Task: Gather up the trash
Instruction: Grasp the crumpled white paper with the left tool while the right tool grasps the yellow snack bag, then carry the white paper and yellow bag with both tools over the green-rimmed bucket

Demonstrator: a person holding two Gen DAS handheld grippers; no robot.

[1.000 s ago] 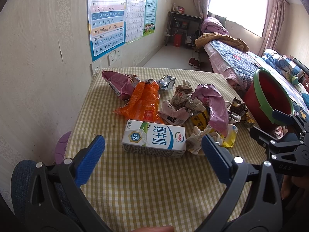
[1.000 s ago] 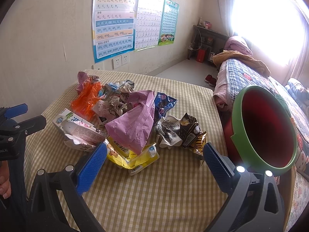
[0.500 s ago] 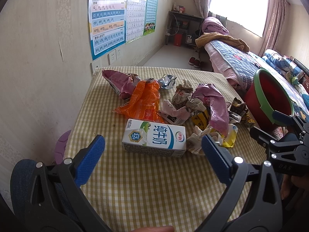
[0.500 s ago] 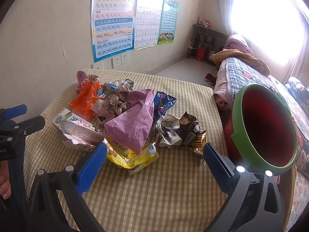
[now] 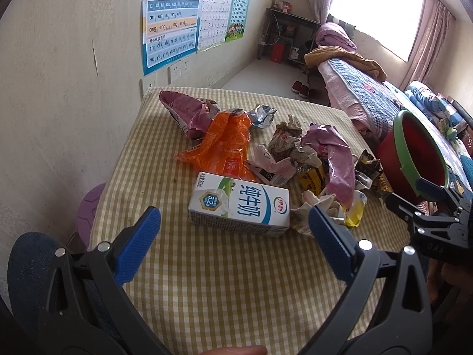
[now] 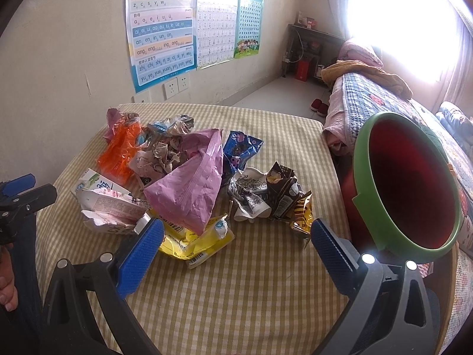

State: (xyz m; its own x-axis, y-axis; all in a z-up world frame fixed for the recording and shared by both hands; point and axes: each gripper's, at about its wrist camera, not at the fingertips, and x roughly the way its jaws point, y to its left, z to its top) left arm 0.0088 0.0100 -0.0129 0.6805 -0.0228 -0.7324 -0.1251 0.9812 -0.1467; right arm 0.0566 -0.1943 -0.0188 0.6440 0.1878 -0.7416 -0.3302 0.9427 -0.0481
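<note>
- Between my left gripper [image 5: 234,230] pads nothing is held; the jaws stand wide apart, low over the checked tablecloth [image 5: 236,290].
- Straight ahead of these fingers lies the milk carton [image 5: 239,204], flat on its side. Its long axis runs across my view, left to right, almost the same line as the gap between the pads.
- So I judge the left side is the nearer one for this carton, but the jaws must take it over the short width, not the length.
- My right gripper [image 6: 236,239] is also spread and empty. Just in front of it lie the yellow wrapper [image 6: 195,242] and the pink bag [image 6: 192,192], the bag resting on the wrapper.
- Further out I see the orange bag [image 5: 224,145] and a dark crumpled wrapper [image 6: 280,195], all on the table, none collected yet.
- To my right, beside the table edge, stands the red bin [image 6: 414,189] with a green rim, tilted to me. Its inside looks empty, as far as I can see.
</note>
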